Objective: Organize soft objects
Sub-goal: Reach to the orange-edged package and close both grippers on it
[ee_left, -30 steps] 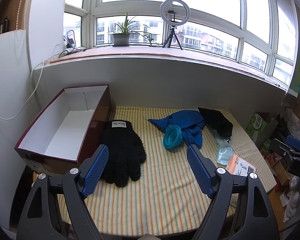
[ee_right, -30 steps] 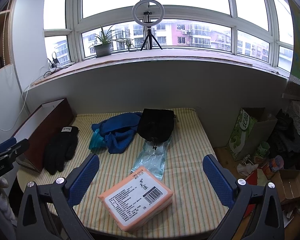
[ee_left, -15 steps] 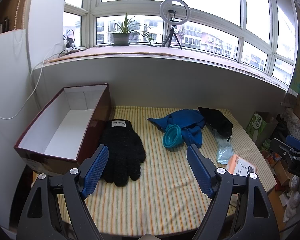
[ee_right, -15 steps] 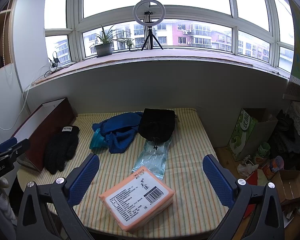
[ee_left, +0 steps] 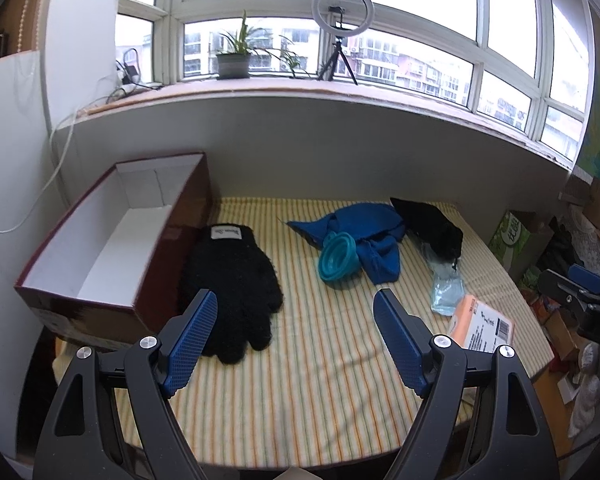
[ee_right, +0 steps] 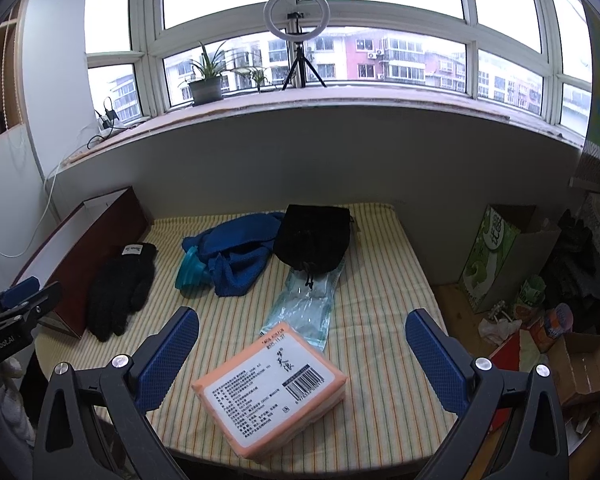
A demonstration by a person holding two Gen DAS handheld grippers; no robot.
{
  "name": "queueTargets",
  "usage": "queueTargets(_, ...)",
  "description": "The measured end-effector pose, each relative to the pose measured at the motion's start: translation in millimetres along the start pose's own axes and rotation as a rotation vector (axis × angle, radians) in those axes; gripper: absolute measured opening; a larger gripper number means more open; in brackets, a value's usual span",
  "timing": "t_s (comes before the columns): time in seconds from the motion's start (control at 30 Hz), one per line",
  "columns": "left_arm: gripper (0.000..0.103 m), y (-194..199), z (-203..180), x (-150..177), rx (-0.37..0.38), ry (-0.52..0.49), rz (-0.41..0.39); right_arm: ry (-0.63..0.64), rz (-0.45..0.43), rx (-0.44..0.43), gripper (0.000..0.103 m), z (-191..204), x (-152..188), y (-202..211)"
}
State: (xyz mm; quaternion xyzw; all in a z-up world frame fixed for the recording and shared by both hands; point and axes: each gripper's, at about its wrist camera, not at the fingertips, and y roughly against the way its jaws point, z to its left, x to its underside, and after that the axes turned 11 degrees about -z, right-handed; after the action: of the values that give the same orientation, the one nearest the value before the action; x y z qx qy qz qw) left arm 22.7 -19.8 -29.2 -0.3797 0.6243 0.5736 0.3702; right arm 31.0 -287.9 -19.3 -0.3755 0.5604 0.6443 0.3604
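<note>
On the striped table (ee_left: 320, 360) lie black gloves (ee_left: 232, 280) (ee_right: 120, 288) beside an open dark-red box (ee_left: 112, 248) (ee_right: 88, 240) with a white, empty inside. A blue cloth (ee_left: 364, 236) (ee_right: 236, 252), a teal collapsible cup (ee_left: 338, 260) (ee_right: 190, 274), a black pouch (ee_left: 432, 228) (ee_right: 312, 240), a clear plastic bag (ee_left: 446, 292) (ee_right: 304, 304) and an orange tissue pack (ee_left: 480, 324) (ee_right: 268, 388) lie further right. My left gripper (ee_left: 294, 308) hovers open near the gloves. My right gripper (ee_right: 302, 326) hangs open over the tissue pack.
A windowsill with a potted plant (ee_left: 232, 60) and a ring light on a tripod (ee_left: 340, 32) runs behind the table. To the right, on the floor, stand a green carton (ee_right: 496, 256), cardboard boxes and clutter (ee_right: 560, 340). A white panel (ee_left: 8, 160) flanks the box.
Both grippers have shifted only slightly; the views sit a touch closer to the table. No object has moved and both grippers stay open.
</note>
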Motion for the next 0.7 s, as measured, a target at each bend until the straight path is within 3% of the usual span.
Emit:
queueTargets(0.43,0.081,-30.5,-44.6,16.7,0.301,-0.051,0.194,-0.127,0.157,-0.068,0.102,-34.6,24.0,-17.8)
queueTargets(0.7,0.079,-58.1,-76.6,24.0,0.472,-0.099,0.351,-0.232,0.321,-0.182,0.085,-35.6,43.4,-36.1)
